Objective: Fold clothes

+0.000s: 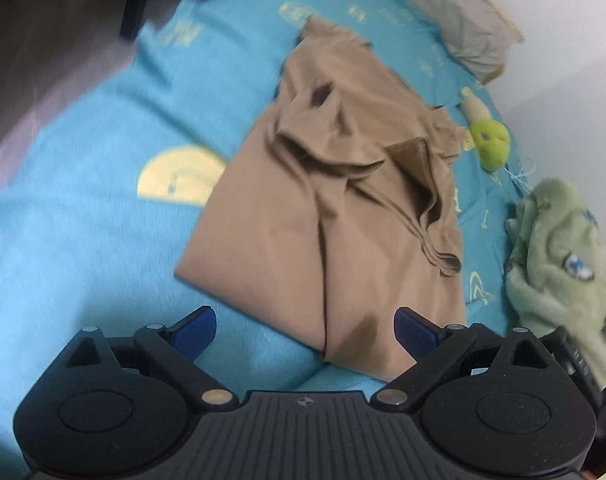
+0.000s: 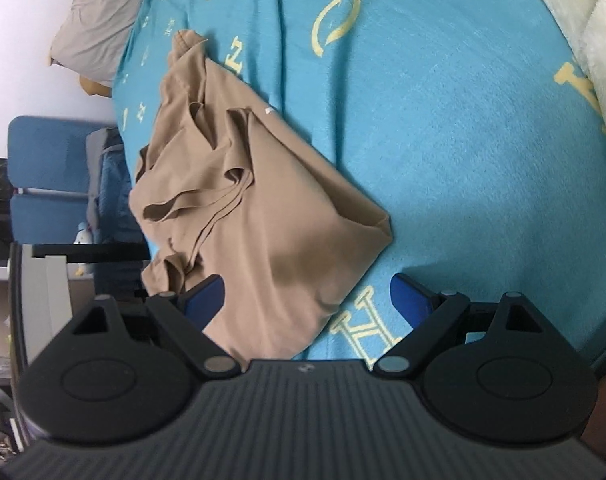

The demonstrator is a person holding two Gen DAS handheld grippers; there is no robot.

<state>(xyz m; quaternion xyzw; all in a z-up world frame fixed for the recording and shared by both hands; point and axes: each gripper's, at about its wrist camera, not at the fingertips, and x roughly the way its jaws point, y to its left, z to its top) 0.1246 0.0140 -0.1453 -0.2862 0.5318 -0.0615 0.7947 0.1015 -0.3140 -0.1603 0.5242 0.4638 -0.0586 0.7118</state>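
A tan garment (image 1: pixel 343 200) lies crumpled and partly folded on a turquoise bedspread (image 1: pixel 83 240) printed with yellow letters. My left gripper (image 1: pixel 305 334) hovers open above the garment's near corner, its blue pads (image 1: pixel 195 334) wide apart and holding nothing. The right wrist view shows the same tan garment (image 2: pixel 263 208) from another side of the bedspread (image 2: pixel 463 140). My right gripper (image 2: pixel 309 300) is open over the garment's near edge. Its left pad (image 2: pixel 205 298) sits above the cloth and its right pad (image 2: pixel 409 300) above bare bedspread. Neither gripper grips the fabric.
A grey pillow (image 1: pixel 463 20) lies at the head of the bed by a white wall. A small green plush toy (image 1: pixel 491 144) and a pale green fluffy item (image 1: pixel 563 248) rest beside the garment. Off the bed are a blue chair (image 2: pixel 47 168) and white fluffy bedding (image 2: pixel 599 40).
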